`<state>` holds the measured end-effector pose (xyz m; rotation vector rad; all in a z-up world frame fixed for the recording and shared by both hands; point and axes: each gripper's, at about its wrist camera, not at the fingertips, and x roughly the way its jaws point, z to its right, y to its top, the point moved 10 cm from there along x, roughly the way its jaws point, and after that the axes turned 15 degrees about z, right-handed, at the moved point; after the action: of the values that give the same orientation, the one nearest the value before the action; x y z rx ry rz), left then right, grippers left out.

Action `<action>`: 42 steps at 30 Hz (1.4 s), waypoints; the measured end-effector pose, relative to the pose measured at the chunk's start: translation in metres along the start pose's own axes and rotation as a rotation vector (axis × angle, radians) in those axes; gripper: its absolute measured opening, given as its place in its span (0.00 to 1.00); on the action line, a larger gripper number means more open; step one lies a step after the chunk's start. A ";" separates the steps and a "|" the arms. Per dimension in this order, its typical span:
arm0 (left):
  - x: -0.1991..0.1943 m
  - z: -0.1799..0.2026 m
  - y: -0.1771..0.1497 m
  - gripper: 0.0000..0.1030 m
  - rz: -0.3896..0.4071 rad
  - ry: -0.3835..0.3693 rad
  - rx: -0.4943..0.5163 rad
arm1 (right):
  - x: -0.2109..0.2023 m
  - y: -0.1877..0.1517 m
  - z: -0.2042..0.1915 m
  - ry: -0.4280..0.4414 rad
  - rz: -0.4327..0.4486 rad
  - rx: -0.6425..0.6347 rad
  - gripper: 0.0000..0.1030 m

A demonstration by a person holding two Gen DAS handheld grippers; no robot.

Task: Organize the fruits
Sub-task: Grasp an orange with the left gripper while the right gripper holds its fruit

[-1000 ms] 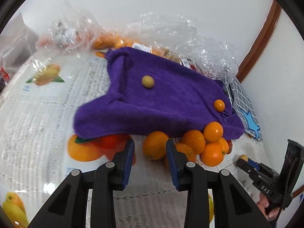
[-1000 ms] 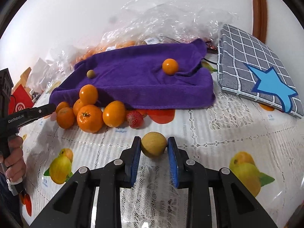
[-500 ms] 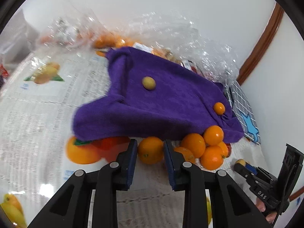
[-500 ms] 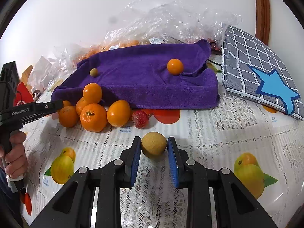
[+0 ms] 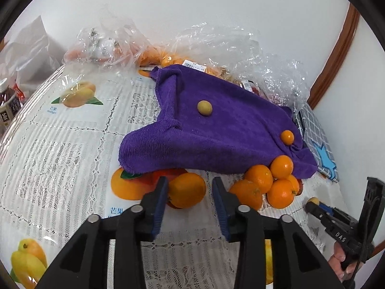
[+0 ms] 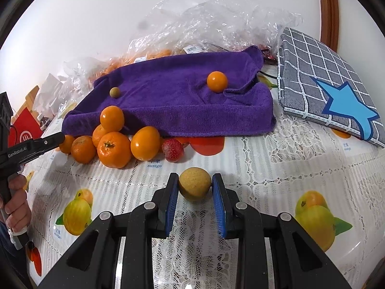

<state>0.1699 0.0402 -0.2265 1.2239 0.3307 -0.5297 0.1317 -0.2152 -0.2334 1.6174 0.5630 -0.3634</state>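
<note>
Under my fingers the worktop wears a white lace-pattern cover printed with fruit pictures. A purple towel lies spread on it, with a heap of oranges and a red strawberry on the cover at its near edge. One more orange sits apart by the towel's corner. A grey checked pad with a blue star lies beside the towel, and crumpled clear plastic bags lie behind it by the wall.

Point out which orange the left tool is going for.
The lone orange lying between the open left tool's fingers, just below the purple towel's front edge. The other oranges sit heaped in a pile off to its right.
</note>
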 end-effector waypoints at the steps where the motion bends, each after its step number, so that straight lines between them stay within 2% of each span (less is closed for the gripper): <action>1: 0.001 0.001 -0.001 0.41 -0.003 0.007 0.010 | 0.000 0.000 0.000 0.001 -0.001 0.001 0.28; 7: 0.008 0.003 -0.012 0.41 -0.042 0.049 0.061 | 0.001 0.000 0.001 0.002 -0.004 0.003 0.28; 13: 0.013 0.005 -0.011 0.41 -0.029 0.090 0.110 | 0.002 -0.001 0.002 0.005 -0.010 0.011 0.28; 19: 0.015 0.005 -0.009 0.41 -0.027 0.085 0.100 | 0.002 -0.002 0.001 0.003 -0.013 0.007 0.28; 22: 0.013 0.001 -0.008 0.33 -0.021 0.070 0.061 | 0.002 -0.002 0.001 0.002 -0.014 0.007 0.28; 29: 0.009 0.000 -0.009 0.32 -0.008 0.053 0.026 | 0.003 -0.002 0.002 0.004 -0.022 0.008 0.28; 35: 0.002 0.003 -0.004 0.32 0.027 0.039 0.024 | 0.003 -0.001 0.002 0.005 -0.020 0.008 0.28; 42: -0.010 0.002 0.010 0.32 0.118 0.057 0.016 | -0.002 0.003 -0.002 0.028 0.012 0.000 0.28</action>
<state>0.1669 0.0430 -0.2126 1.2671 0.3012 -0.3970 0.1311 -0.2141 -0.2298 1.6270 0.5747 -0.3319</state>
